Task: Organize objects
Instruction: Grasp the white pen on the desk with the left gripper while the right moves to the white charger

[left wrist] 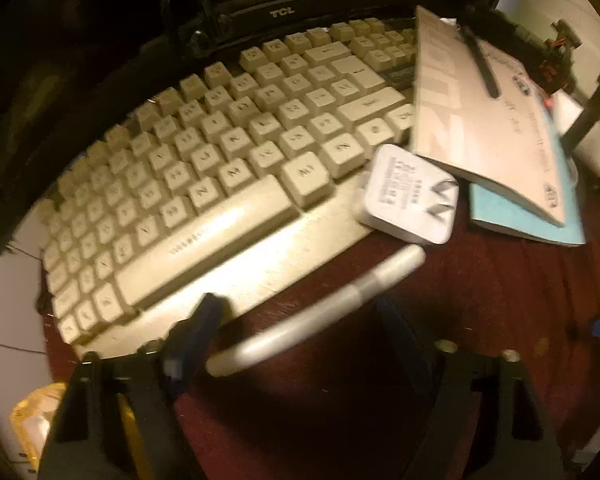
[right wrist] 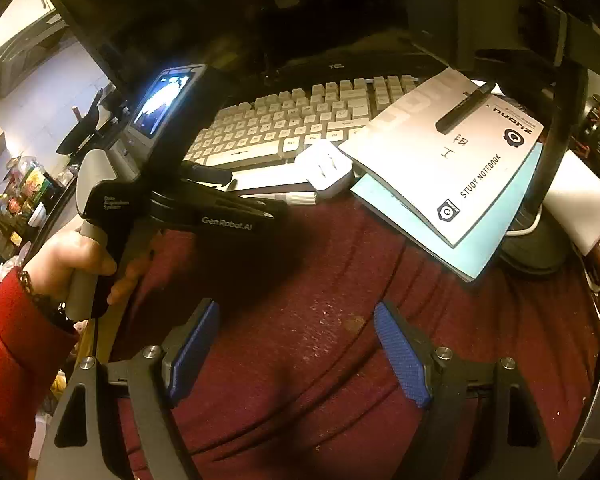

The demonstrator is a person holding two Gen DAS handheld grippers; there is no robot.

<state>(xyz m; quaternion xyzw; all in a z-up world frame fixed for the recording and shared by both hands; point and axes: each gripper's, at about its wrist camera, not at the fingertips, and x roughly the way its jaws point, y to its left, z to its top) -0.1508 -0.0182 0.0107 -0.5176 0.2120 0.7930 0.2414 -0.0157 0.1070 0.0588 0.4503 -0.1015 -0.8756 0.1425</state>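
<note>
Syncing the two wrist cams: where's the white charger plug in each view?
Left wrist: white charger plug right of centre, leaning on the keyboard's front right corner, beside the notebook.
Right wrist: charger above centre, between keyboard and notebook.
Shared landmark: the black pen lying on the notebook.

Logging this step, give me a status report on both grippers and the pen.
Left gripper open, straddling white marker pen. Right gripper open, empty. White charger plug just beyond the pen.

charger (left wrist: pixel 408 194) on keyboard (left wrist: pixel 204 168) edge | pen (left wrist: pixel 320 312) before keyboard | notebook (left wrist: pixel 488 120) right
</note>
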